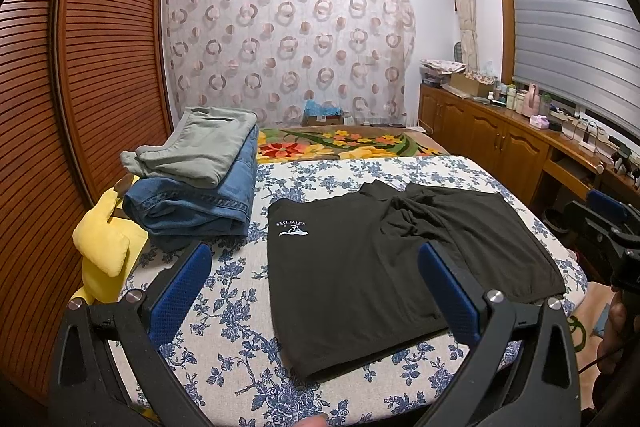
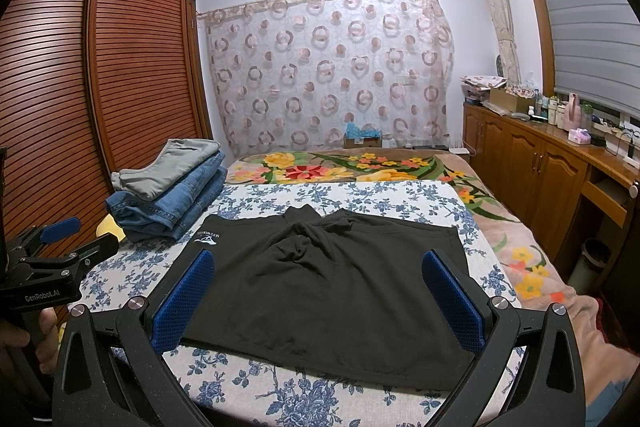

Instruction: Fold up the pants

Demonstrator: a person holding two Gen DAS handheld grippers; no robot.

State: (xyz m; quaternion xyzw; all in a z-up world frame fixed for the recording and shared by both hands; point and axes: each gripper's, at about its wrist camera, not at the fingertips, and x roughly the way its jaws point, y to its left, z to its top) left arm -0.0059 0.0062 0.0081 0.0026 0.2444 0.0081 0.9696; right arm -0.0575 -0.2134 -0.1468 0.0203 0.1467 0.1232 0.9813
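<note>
Left hand-held gripper (image 1: 314, 291) and right hand-held gripper (image 2: 318, 297) (both spread, empty) hover above black pants (image 2: 320, 275).

Black pants (image 1: 360, 267) (image 2: 320, 291) lie flat on the flowered bedsheet (image 1: 240, 347) (image 2: 280, 391), white logo near the jeans stack (image 1: 192, 203) (image 2: 168, 207), crotch bunched.

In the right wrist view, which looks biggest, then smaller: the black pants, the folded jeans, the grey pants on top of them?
1. black pants, clearly largest, though also nearest the camera.
2. folded jeans.
3. grey pants, only slightly smaller than the jeans; not certain.
</note>
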